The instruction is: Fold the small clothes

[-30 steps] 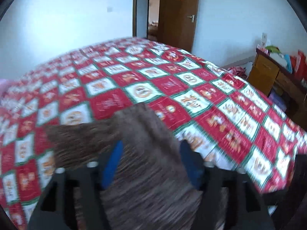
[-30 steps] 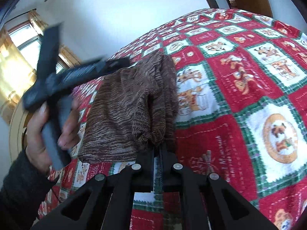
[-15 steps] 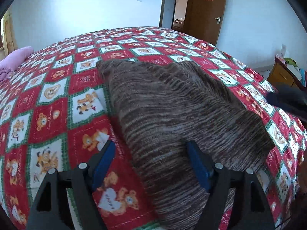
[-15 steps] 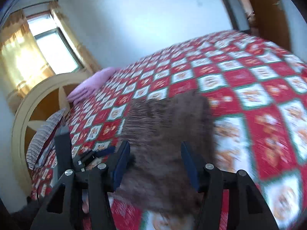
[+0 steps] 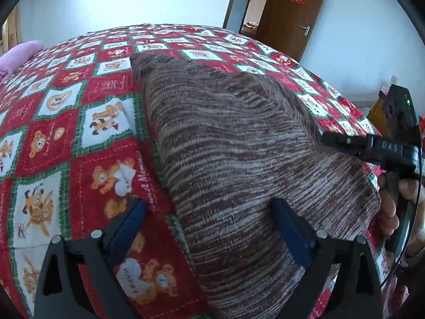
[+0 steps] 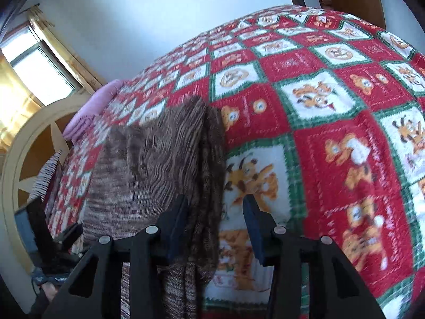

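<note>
The brown-and-cream striped knit garment [image 5: 239, 159] lies flat on the bed, folded into a long panel that runs away from the left tool [image 5: 209, 223] toward the far side of the red, white and green patchwork bedspread with cartoon bears [image 5: 53, 138]. From the right wrist view the same garment [image 6: 148, 164] shows at least 2 layers stacked along its right edge, so 1 fold looks done; the panel is long and a cross fold or 2 seems left before it counts as finished.

The left tool stands wide, its jaws having just been opening; the near end of the garment lies between the 2 blue pads [image 5: 289, 234], but neither presses on it. The right tool [image 6: 215, 226] is about half open, its jaws having just been closing a little; the doubled right edge of the garment sits just inside its left pad and bare bedspread [image 6: 345, 133] lies under the rest of the gap, with no grip visible.

In the left wrist view the right tool comes in from the right, its black finger over the garment's edge, a person's hand [image 5: 393, 199] on its handle. Beyond the bed stand a brown wooden door with a red paper ornament [image 5: 292, 13] and, at the left, a pink pillow [image 5: 18, 55].
</note>
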### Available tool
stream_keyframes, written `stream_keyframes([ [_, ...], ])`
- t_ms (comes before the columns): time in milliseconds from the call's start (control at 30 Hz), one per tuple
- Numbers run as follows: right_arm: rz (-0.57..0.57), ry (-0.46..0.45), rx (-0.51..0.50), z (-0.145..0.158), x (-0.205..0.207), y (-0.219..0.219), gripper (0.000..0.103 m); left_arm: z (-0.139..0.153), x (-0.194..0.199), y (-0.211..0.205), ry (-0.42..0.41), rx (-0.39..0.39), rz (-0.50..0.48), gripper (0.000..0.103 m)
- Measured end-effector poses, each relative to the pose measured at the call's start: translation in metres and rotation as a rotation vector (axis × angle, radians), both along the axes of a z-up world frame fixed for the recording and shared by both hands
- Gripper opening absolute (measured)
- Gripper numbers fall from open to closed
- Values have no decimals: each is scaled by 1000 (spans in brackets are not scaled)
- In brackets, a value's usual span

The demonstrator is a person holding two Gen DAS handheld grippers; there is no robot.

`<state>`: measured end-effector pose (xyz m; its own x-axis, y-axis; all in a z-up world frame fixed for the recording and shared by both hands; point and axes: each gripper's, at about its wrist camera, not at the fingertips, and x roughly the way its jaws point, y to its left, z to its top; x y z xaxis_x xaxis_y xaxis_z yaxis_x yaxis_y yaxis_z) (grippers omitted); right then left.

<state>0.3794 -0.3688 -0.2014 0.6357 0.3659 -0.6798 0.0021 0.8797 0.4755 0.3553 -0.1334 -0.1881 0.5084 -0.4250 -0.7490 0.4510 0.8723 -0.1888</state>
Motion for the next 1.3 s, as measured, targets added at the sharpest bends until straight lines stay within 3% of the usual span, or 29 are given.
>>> stream_keyframes([
  [100, -13, -14, 56, 5, 13, -3, 58, -1, -3, -3, -11, 19, -1, 100],
  [167, 5, -36, 92, 9, 25, 4, 59, -2, -4, -5, -15, 30, -2, 102],
  [400, 41, 35, 94, -8, 67, 17, 59, -3, -3, -5, -11, 30, -3, 103],
  [633, 65, 3, 145, -13, 75, 17, 59, -4, -1, -5, -8, 25, -7, 103],
  [867, 120, 11, 133, -14, 82, 32, 30, -3, -1, -2, -5, -5, -17, 99],
  [1000, 115, -5, 125, -9, 76, 35, 22, 0, -6, -4, -19, 1, -31, 79],
  [1133, 97, -40, 141, 4, 65, 38, 21, 7, -12, -5, -37, 29, -24, 55],
  [1300, 89, -73, 172, 24, 50, 44, 20, 19, -21, 2, -62, 51, -3, 34],
])
